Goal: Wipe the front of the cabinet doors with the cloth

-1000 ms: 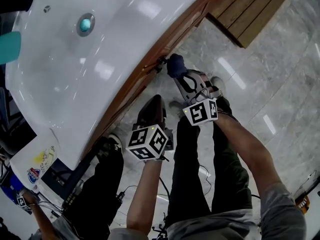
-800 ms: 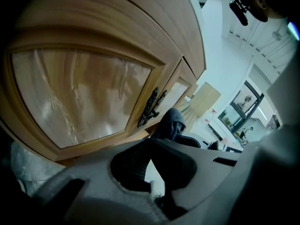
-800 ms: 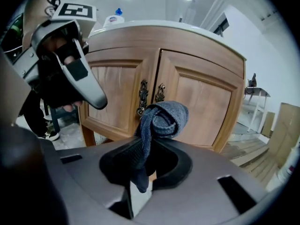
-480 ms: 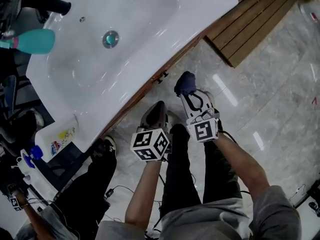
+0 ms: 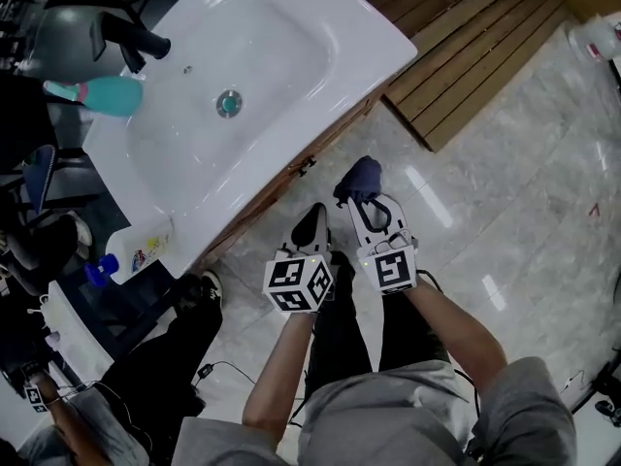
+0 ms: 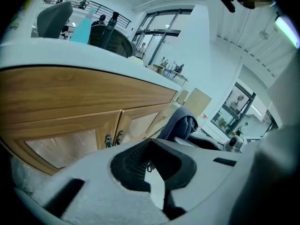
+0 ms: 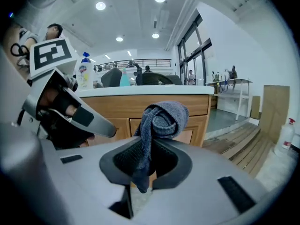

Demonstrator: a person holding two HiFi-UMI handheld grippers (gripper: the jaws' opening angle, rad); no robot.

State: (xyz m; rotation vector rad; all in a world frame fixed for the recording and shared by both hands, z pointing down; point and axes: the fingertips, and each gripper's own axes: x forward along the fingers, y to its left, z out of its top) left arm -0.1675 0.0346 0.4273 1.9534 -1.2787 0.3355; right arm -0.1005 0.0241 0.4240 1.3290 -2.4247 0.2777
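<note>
The wooden cabinet doors (image 6: 89,135) sit under a white sink (image 5: 262,76); their two small metal handles (image 6: 113,138) meet at the centre seam. My right gripper (image 7: 145,161) is shut on a dark blue cloth (image 7: 159,121), which bunches up above the jaws. In the head view the cloth (image 5: 361,177) hangs over the marble floor, a short way off the cabinet front (image 5: 303,166). My left gripper (image 5: 312,223) is beside the right gripper (image 5: 366,200), shut with nothing in it. In the left gripper view, the left gripper (image 6: 151,162) points at the doors, with the cloth (image 6: 180,124) to its right.
A teal bottle (image 5: 105,95) and a dark tap (image 5: 131,33) stand behind the basin, and a detergent bottle (image 5: 138,254) lies at its near corner. A wooden slatted platform (image 5: 471,51) lies right of the cabinet. Another person's legs (image 5: 184,352) stand at the left.
Both grippers have drawn back from the cabinet. The cloth was at the door handles a second ago and now hangs clear of them. More of the sink shows.
</note>
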